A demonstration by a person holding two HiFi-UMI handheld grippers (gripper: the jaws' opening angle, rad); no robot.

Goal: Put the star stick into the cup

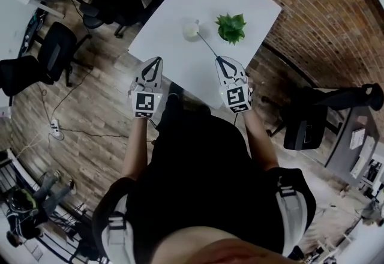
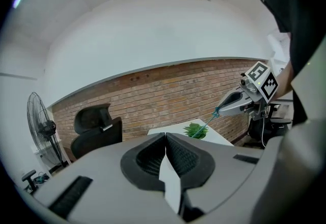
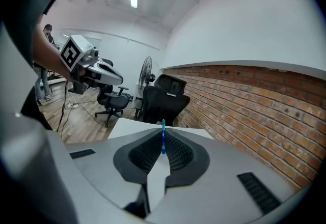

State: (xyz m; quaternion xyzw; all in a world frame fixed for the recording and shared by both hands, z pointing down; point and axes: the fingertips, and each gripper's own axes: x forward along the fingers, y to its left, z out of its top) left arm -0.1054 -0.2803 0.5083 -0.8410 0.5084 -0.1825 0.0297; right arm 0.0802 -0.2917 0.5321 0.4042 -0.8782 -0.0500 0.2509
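A white cup (image 1: 191, 30) stands on the white table (image 1: 180, 65), left of a small green plant (image 1: 231, 27). My right gripper (image 1: 218, 59) is shut on the thin blue star stick (image 1: 207, 45), which slants up and left until its far end is close to the cup. In the right gripper view the stick (image 3: 163, 136) stands upright between the closed pads of that gripper (image 3: 162, 142). My left gripper (image 1: 157, 60) hovers over the table's near left edge, shut and empty. The left gripper view shows its jaws (image 2: 165, 137) closed, with the right gripper (image 2: 239, 101) and stick (image 2: 206, 123) beyond.
Black office chairs (image 1: 57, 47) stand on the wooden floor left of the table, with cables (image 1: 66, 131) trailing across it. A brick wall (image 1: 312, 23) runs along the table's right side. Another black chair (image 1: 312, 119) sits to the right. A fan (image 2: 43, 131) stands by the wall.
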